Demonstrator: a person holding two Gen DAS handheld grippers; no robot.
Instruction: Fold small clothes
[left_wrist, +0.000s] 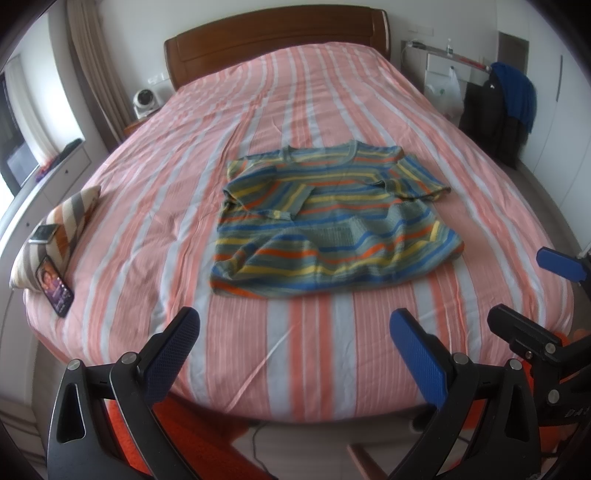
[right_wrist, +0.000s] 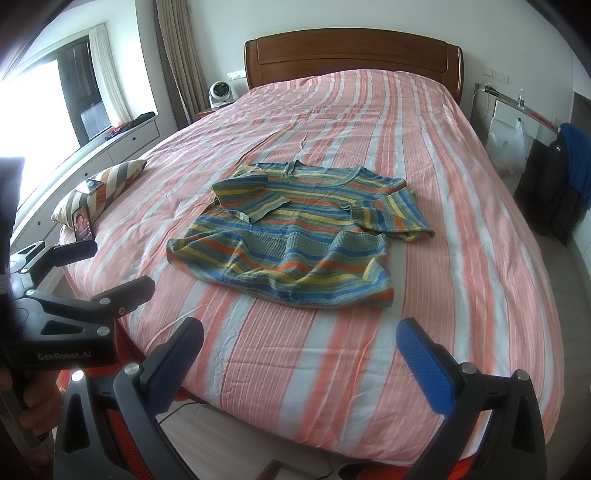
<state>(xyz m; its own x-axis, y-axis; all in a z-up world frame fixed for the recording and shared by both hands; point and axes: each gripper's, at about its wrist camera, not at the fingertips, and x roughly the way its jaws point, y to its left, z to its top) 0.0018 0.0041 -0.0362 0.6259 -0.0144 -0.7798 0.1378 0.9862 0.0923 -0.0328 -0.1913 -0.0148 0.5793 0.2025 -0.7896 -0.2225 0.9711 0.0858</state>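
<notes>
- Nearest the lens in the left wrist view, the left gripper (left_wrist: 294, 332) has its two blue-padded fingers (left_wrist: 417, 349) spread wide; nothing lies between them and they touch nothing, hanging over the foot edge of the bed (left_wrist: 258, 332).
- Right gripper (right_wrist: 300, 345), seen from its own camera, is likewise released: jaws far apart, empty, poised above the near edge of the bedspread without contact.
- From the left wrist view, the right gripper also shows at the right border as a black frame with one blue pad (left_wrist: 557, 264); from the right wrist view, the left gripper's black body sits at the lower left, marked "GenRobot.AI", with a person's hand (right_wrist: 35, 406) wrapped round its handle.
- Striped knit sweater (right_wrist: 295, 236) lies in the middle of the bed, well apart from both grippers, neckline toward the wooden headboard (right_wrist: 351, 55) and hem toward the cameras.
- Its bands run green, blue, yellow and orange. One short sleeve is folded inward across the chest; the other sticks out sideways toward the right side of the bed.
- Fabric is rumpled, with loose wrinkles near the hem, not laid smooth.
- Bedspread beneath is pink, white and orange stripes running head to foot.
- Striped cushion (left_wrist: 62, 225) rests at the left edge of the bed, with a phone (left_wrist: 55, 286) propped against it, screen lit.
</notes>
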